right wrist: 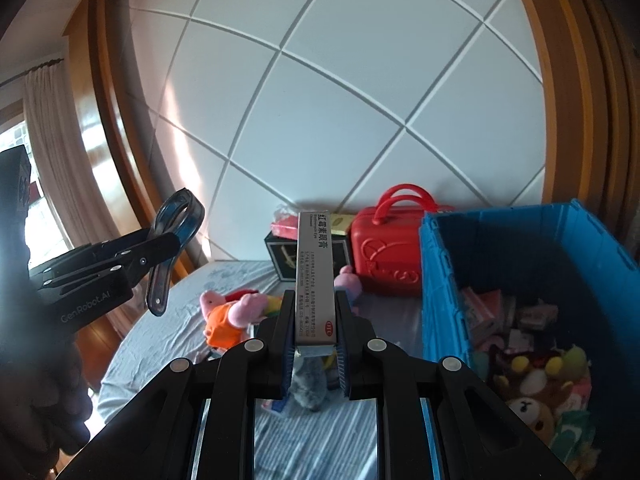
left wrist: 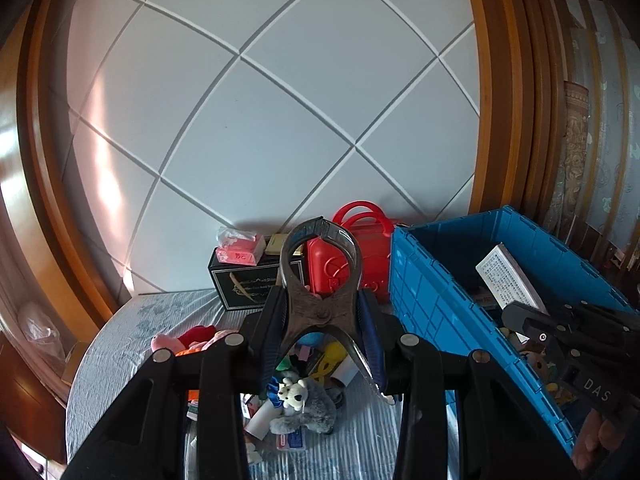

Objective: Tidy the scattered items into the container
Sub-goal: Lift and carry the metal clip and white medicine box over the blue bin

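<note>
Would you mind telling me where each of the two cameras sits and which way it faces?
Left wrist view: sits on the left gripper, looks along it over the bed toward the white wall; its fingers clamp a large clip; the right gripper and a hand show.
Right wrist view: sits on the right gripper, facing likewise; it pinches a narrow medicine box; the left gripper shows.
Shared: blue crate, red case, pink plush toy.
</note>
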Available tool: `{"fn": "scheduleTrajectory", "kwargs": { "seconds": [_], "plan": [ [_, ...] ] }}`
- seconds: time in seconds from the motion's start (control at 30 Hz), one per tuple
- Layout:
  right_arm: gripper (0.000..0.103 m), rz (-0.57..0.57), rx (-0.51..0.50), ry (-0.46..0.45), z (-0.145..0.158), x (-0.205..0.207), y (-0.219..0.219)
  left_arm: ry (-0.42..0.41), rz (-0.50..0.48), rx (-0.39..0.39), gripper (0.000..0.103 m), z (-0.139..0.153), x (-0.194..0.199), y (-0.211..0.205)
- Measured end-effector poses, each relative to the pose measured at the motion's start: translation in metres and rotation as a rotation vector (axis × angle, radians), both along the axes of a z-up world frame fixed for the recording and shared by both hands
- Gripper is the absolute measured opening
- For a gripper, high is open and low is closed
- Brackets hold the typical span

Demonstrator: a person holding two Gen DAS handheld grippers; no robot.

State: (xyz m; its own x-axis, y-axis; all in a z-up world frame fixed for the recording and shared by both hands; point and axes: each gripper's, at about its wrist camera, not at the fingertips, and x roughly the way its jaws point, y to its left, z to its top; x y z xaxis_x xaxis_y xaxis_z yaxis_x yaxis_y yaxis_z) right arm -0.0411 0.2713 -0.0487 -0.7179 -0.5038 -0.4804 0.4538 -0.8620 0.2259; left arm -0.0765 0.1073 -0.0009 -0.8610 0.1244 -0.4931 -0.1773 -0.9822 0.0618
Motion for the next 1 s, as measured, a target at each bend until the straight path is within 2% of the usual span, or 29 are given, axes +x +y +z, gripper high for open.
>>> {"fn": "scheduleTrajectory", "kwargs": {
  "seconds": [0.53,1.0],
  "plan": [
    [0.017,-0.150,-0.019,0.002,0.000,-0.019,0.101,0.022,-0.142,-0.030,0.036,0.012,-0.024,0.107],
    [0.017,-0.316,-0.026,-0.007,-0.001,-0.047,0.197,0.026,-0.287,-0.054,0.036,0.019,-0.065,0.205]
  ]
}}
